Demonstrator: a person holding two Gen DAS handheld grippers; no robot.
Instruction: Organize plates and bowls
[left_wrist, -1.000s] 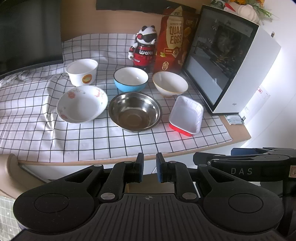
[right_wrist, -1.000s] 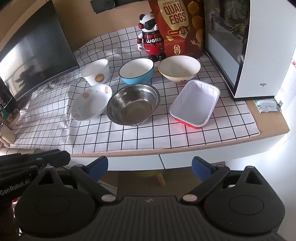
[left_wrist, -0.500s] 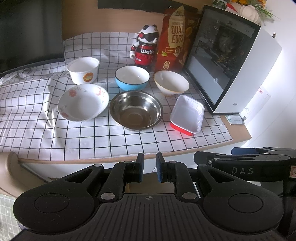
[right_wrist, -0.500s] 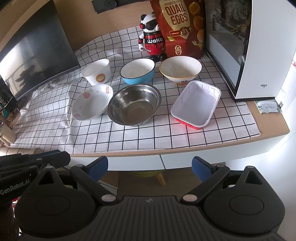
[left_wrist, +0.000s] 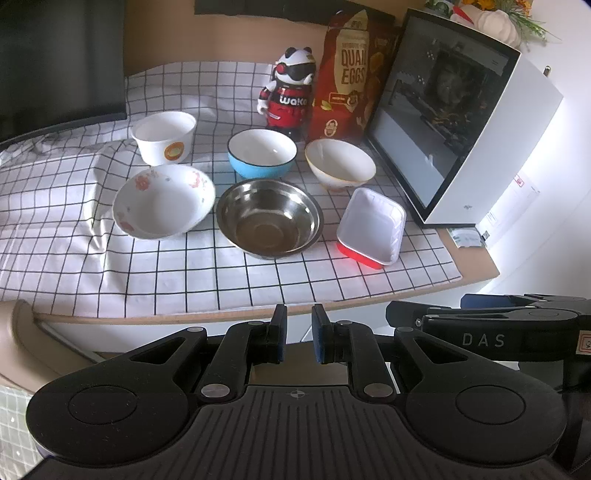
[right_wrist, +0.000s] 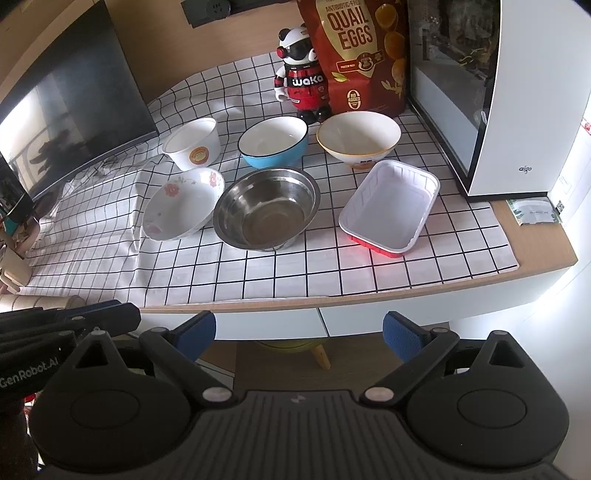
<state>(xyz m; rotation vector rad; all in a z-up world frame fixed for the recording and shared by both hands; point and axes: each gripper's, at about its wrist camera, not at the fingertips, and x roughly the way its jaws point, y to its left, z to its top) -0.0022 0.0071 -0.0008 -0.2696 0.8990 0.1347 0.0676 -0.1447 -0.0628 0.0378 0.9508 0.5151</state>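
Bowls all sitting empty on the checked cloth (right_wrist: 258, 269), nothing stacked.

Steel bowl (right_wrist: 266, 207) in the middle, floral bowl (right_wrist: 183, 203) just left of it, red-bottomed tray (right_wrist: 390, 208) on the right; white cup (right_wrist: 192, 147), blue bowl (right_wrist: 274, 142) and cream bowl (right_wrist: 359, 138) line up behind. Left gripper (left_wrist: 298, 338) is pretty much closed on nothing, right gripper (right_wrist: 299, 332) is wide open, both off the counter edge.

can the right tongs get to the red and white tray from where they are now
Probably yes. The right tongs hang open short of the table edge, and the tray sits nearest that edge on their side, with only bare cloth between.
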